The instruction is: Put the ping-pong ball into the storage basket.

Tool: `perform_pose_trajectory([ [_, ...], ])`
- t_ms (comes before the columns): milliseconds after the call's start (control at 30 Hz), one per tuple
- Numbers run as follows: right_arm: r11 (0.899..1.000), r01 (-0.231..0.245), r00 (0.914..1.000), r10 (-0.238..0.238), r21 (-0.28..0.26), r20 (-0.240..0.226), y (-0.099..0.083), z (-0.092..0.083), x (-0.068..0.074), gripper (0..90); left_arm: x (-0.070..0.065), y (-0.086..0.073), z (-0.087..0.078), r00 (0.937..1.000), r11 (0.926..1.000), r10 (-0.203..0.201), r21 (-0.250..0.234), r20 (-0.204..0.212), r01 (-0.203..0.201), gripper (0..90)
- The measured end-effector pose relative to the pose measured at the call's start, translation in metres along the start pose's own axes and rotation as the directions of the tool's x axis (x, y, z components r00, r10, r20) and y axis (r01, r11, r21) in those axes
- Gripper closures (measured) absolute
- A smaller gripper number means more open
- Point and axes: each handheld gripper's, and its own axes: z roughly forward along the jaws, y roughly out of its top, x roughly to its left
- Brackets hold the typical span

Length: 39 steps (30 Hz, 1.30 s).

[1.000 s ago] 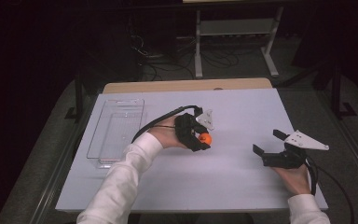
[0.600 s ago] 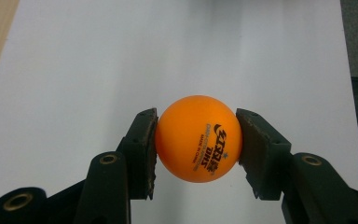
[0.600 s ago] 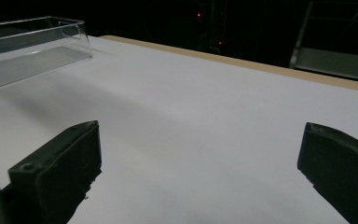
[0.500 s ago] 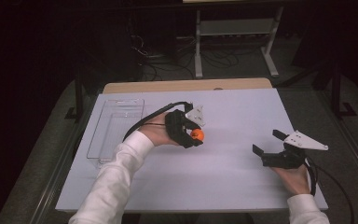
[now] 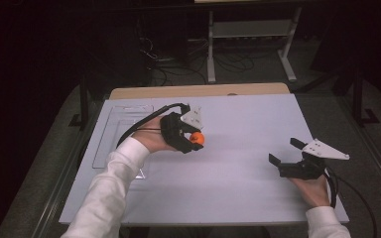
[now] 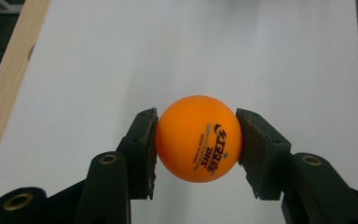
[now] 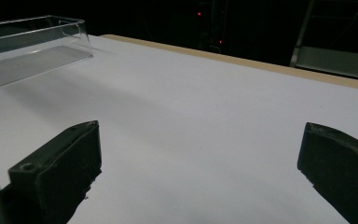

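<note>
High view: left gripper (image 5: 194, 140) gripping orange ball (image 5: 196, 138) over white table (image 5: 238, 188), right of clear tray (image 5: 110, 144). Left gripper view: ball is sitting clamped between both pads. Right gripper view: right gripper (image 7: 200, 163) is gaping wide, holding nothing.

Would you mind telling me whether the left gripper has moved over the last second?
Yes. The left gripper, shut on the orange ping-pong ball, has drifted toward the clear plastic tray at the table's left and slightly away from the person.
</note>
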Motion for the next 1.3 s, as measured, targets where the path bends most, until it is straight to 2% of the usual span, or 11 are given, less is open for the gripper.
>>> perform_pose_trajectory([
  [600,1.0,-0.003,1.0,0.003,0.003,0.001,0.0,0.0,0.0,0.0,0.004,-0.017,-0.02,0.9992,0.9992,-0.018,0.034,-0.034,0.019,51.3],
  [1300,1.0,0.0,1.0,0.0,0.007,0.001,0.0,0.001,0.001,0.0,0.009,-0.05,-0.05,0.9927,0.9925,-0.074,0.09,-0.095,0.082,51.2],
])
